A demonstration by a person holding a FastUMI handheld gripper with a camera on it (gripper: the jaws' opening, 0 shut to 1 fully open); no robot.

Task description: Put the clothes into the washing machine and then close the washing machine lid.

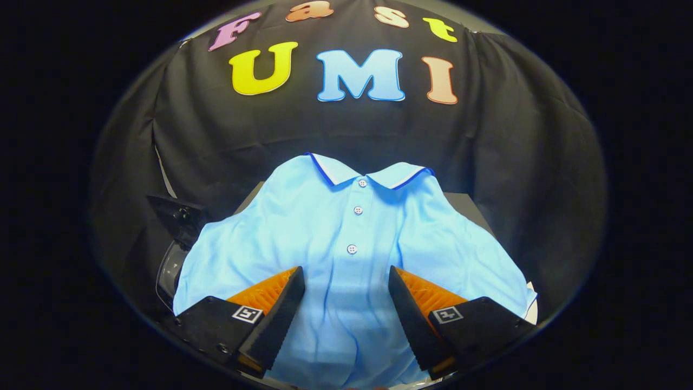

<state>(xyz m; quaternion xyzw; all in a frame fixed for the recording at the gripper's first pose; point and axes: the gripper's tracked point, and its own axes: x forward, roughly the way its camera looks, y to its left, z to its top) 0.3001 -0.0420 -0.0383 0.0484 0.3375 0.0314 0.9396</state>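
A light blue polo shirt (352, 238) with a white collar edged in dark blue and three buttons lies spread out, collar away from me, over a dark surface. My gripper (346, 279) hovers over the shirt's lower front, open, its two fingers well apart with the button placket running between them. Whether the fingertips touch the cloth I cannot tell. To the left of the shirt, a dark curved rim with a glossy part (170, 265) pokes out from under the sleeve; it may belong to the washing machine.
A dark flat top (465, 203) shows behind the shirt's right shoulder. The black cloth wall (216, 146) stands close behind the shirt. A white edge (532, 309) shows at the shirt's right sleeve.
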